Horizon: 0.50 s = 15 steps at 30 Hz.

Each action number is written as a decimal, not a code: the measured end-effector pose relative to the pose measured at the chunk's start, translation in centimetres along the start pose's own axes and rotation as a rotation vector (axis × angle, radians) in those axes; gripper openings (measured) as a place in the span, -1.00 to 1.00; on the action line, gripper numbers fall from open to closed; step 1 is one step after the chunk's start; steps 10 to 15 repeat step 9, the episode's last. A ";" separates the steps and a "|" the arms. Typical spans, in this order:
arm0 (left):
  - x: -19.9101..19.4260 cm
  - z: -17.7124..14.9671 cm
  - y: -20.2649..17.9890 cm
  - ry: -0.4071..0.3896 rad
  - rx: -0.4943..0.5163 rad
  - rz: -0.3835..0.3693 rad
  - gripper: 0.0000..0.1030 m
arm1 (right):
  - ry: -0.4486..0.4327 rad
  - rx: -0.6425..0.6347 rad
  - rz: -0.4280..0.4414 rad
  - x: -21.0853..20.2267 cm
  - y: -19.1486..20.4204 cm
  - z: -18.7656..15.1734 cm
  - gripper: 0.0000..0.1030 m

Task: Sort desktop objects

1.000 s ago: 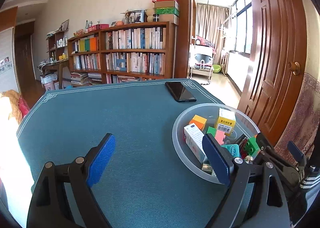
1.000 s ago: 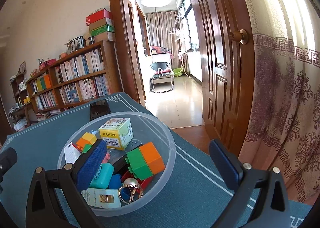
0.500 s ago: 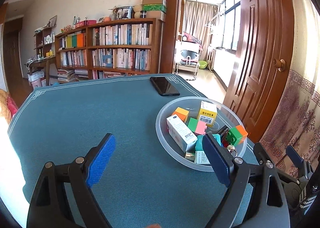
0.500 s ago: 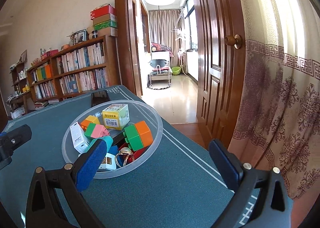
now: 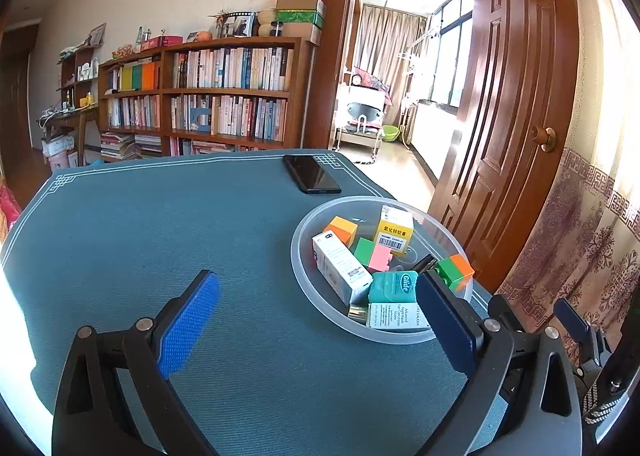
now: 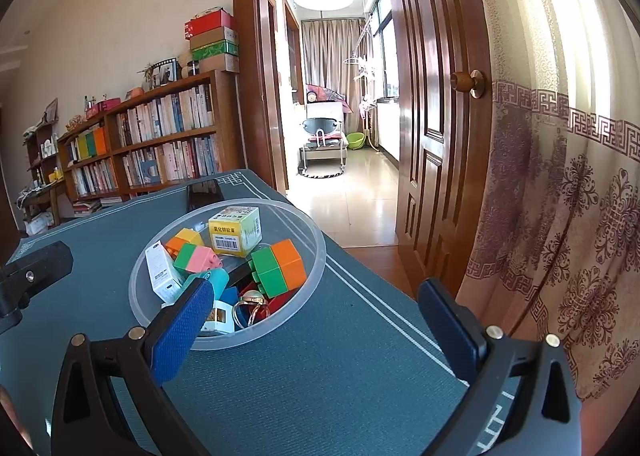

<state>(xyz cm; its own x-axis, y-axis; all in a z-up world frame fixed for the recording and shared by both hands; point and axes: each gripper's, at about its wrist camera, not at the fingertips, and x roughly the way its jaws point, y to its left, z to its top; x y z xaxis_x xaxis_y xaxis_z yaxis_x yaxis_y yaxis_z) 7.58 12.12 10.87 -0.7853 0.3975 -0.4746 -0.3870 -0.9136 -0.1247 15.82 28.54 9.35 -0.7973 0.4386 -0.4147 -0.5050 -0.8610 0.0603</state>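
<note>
**Both grippers empty above a bowl of sorted items**

Ahead of the left gripper (image 5: 316, 322), fingers spread wide and empty, lies bare teal worktop (image 5: 160, 223). By its right finger sits the clear bowl (image 5: 304, 276), holding a teal "Glide" box (image 5: 394, 286). The right gripper (image 6: 316, 320), equally wide and empty, overlaps the bowl's near rim; the worktop edge runs just right.

"Glide" stands on the teal floss case (image 5: 394, 287); the yellow box (image 5: 394, 231) reads "氧化锌软膏" above a barcode; print on the white boxes is too small to read
</note>
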 end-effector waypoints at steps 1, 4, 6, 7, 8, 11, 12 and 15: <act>-0.1 0.0 -0.1 -0.006 0.009 0.013 0.95 | 0.001 -0.002 -0.001 0.1 0.0 -0.1 0.99; 0.0 0.0 -0.5 -0.014 0.036 0.035 0.95 | 0.019 -0.010 0.013 0.5 0.1 -0.4 0.99; 0.0 -0.1 -0.6 -0.021 0.049 0.050 0.95 | 0.026 -0.018 0.022 0.6 0.4 -0.6 0.99; 0.0 -0.1 -0.7 -0.022 0.056 0.058 0.95 | 0.029 -0.024 0.025 0.6 0.5 -0.7 0.99; 0.0 -0.1 -0.6 -0.020 0.062 0.061 0.95 | 0.031 -0.030 0.029 0.6 0.7 -0.8 0.99; 0.1 -0.1 -0.6 -0.014 0.069 0.057 0.95 | 0.034 -0.036 0.035 0.7 0.8 -0.8 0.99; 0.1 -0.1 -0.6 -0.014 0.069 0.057 0.95 | 0.034 -0.036 0.035 0.7 0.8 -0.8 0.99; 0.1 -0.1 -0.6 -0.014 0.069 0.057 0.95 | 0.034 -0.036 0.035 0.7 0.8 -0.8 0.99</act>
